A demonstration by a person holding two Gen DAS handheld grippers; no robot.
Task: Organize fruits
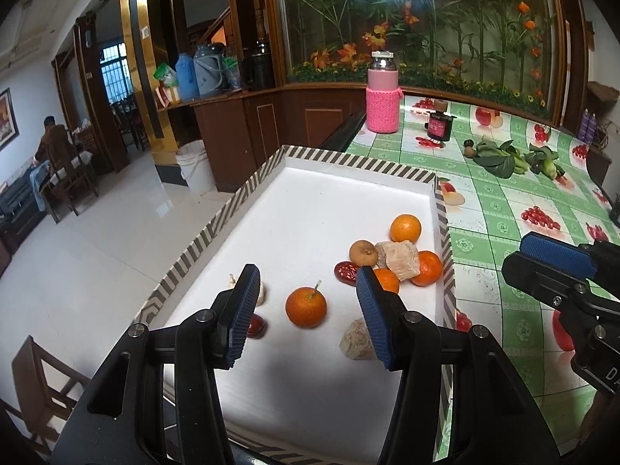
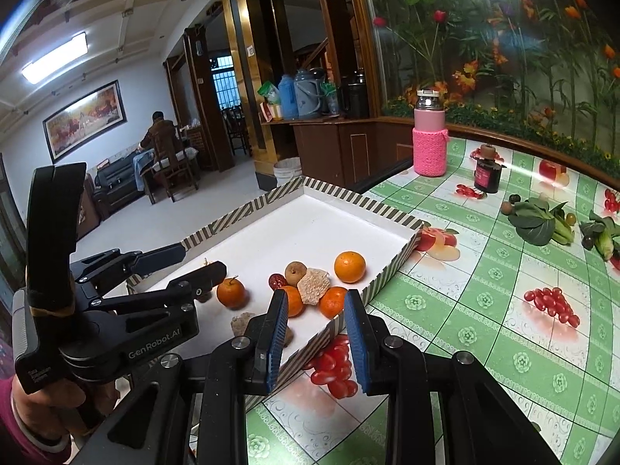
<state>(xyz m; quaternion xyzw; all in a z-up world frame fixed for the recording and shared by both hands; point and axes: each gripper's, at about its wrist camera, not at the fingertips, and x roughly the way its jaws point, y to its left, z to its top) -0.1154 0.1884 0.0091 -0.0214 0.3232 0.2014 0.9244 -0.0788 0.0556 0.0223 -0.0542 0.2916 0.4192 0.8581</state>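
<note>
The shallow white tray with a striped cardboard rim (image 1: 248, 193) sits at the table corner on a green checked fruit-print tablecloth (image 1: 503, 209). Inside it, a lone small orange tangerine with a green stem stub (image 1: 305, 307) lies near the front, apart from a cluster against the right wall: three more tangerines (image 1: 405, 228), a brown longan-like fruit (image 1: 363, 252), a beige rough chunk (image 1: 399, 259) and a dark red date (image 1: 346, 271).

The left gripper (image 1: 306, 306) hovers over the tray, tongs wide, empty, the lone tangerine between them in view. The right gripper (image 2: 316, 333) hangs over the tray's near rim, tongs at medium spread, empty.

Handling guess: the tangerine looks light, round, firm but squashable, its skin slightly slick; it may roll on the smooth floor. Best taken across its widest middle with gentle closure, avoiding the stem. The clustered fruits touch each other, so pulling one may nudge its neighbours.
</note>
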